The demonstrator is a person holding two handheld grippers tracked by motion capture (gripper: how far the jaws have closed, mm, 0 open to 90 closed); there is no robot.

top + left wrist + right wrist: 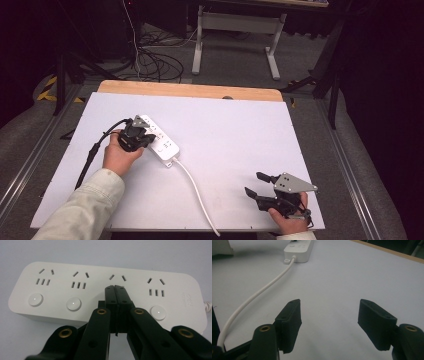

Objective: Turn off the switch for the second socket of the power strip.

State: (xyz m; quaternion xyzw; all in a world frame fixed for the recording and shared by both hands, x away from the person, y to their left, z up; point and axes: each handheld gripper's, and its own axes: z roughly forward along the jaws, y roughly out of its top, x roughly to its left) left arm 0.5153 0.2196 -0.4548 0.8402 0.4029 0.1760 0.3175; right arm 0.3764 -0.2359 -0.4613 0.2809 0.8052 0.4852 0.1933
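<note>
I see the white power strip (pixel 159 140) lying flat on the white table (pixel 235 130), on the left side and a bit toward the far edge. It sits at a slant. In the left gripper view the strip (pixel 105 292) has four sets of plug holes in a row, and a round white button (pixel 35 299) below each set. Its white cord (pixel 196 192) leaves the near end of the strip and runs across the table to the near edge.

My left gripper (pixel 141 136) is right over the strip. Its two black jaws are pressed together with nothing between them. In the left gripper view the left gripper's (pixel 115 293) tips are over the third set of holes, just above where the third button would be. I cannot tell if they touch the strip. My left hand (pixel 119 156) holds this gripper, and its black cable (pixel 95 150) trails off to the left.

My right gripper (pixel 257 184) is well apart from the strip, near the right front corner of the table. Its jaws are spread wide and hold nothing. In the right gripper view, this same gripper (pixel 328 315) has bare table between its jaws, with the strip (pixel 299 247) far off and the cord (pixel 257 296) curving to the left.
</note>
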